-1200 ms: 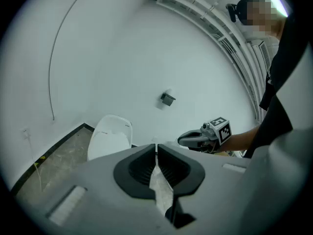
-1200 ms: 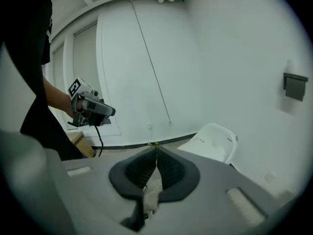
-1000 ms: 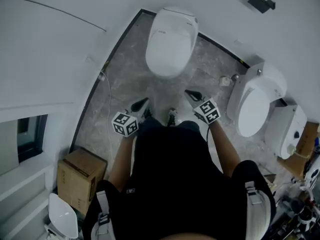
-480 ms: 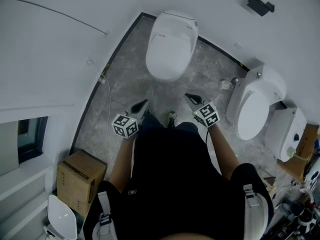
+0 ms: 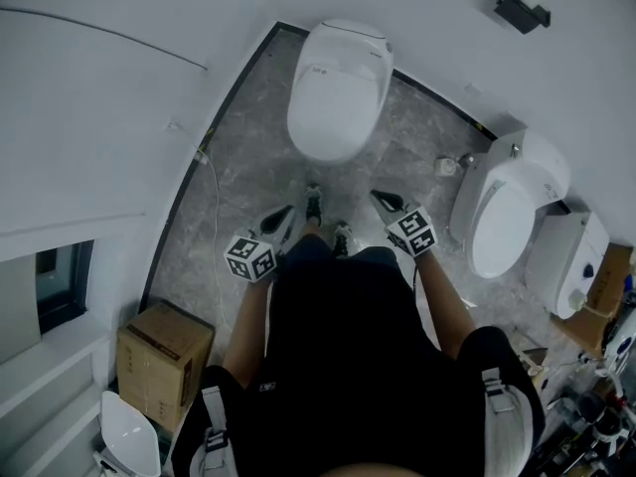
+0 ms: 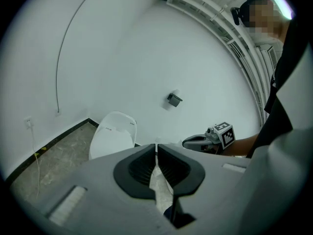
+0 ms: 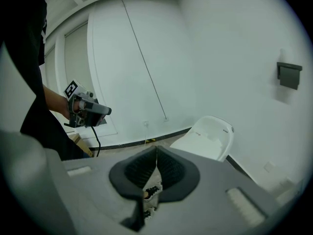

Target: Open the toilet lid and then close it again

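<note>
The white toilet (image 5: 338, 87) stands against the far wall with its lid down; it also shows in the left gripper view (image 6: 113, 133) and the right gripper view (image 7: 208, 137). Both grippers hang in the air a step short of its front rim, touching nothing. My left gripper (image 5: 286, 211) is shut and empty, its jaws (image 6: 156, 148) meeting at the tips. My right gripper (image 5: 377, 196) is likewise shut with nothing held (image 7: 156, 151). Each gripper appears in the other's view, the right gripper (image 6: 208, 140) and the left gripper (image 7: 85, 109).
A second white toilet (image 5: 507, 207) stands to the right, with white units beside it. A cardboard box (image 5: 164, 351) sits at the lower left by the wall. A black fixture (image 5: 520, 6) hangs on the far wall. A cable (image 5: 214, 197) trails along the left floor edge.
The person has put one foot forward toward the toilet. Both grippers have stayed shut and nearly in place.
</note>
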Demonstrator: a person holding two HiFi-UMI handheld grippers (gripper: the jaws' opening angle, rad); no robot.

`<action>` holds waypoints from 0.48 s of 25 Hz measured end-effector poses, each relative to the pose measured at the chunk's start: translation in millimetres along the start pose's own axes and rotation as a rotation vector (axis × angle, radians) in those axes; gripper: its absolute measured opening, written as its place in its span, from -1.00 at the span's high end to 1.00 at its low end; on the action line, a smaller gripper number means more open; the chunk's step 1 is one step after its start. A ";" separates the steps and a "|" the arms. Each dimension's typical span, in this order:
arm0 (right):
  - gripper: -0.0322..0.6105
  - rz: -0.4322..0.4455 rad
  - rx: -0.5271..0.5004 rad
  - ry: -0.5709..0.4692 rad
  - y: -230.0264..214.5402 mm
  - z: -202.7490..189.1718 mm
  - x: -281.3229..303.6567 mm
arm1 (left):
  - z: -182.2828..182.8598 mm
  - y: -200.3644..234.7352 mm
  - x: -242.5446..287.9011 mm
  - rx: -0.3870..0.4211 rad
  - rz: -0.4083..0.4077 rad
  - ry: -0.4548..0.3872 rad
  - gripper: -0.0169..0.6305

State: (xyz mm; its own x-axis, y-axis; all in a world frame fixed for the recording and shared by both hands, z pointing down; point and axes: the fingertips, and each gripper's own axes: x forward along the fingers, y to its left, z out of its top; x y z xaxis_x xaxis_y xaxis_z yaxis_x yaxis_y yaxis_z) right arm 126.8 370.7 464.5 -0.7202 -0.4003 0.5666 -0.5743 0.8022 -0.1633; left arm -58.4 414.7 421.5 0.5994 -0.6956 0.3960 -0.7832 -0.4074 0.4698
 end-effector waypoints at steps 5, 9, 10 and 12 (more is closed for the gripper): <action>0.89 0.000 0.001 0.015 -9.8 14.3 21.7 | 14.9 17.8 18.3 -0.019 -0.016 -0.003 0.88; 0.89 -0.003 0.008 0.013 -18.4 33.0 40.9 | 29.5 32.3 35.1 -0.010 -0.047 0.019 0.88; 0.89 -0.004 0.008 0.013 -21.5 37.4 45.6 | 34.2 36.5 40.2 -0.006 -0.055 0.024 0.88; 0.89 -0.007 0.010 0.014 -27.9 44.1 53.9 | 44.1 44.1 50.3 -0.001 -0.067 0.031 0.88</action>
State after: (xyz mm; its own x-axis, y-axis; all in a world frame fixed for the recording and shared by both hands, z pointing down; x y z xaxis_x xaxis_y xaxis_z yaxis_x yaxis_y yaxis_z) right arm 86.9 307.2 464.0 -0.7103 -0.3998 0.5794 -0.5836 0.7947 -0.1670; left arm -70.1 335.6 427.4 0.6557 -0.6480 0.3876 -0.7407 -0.4524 0.4967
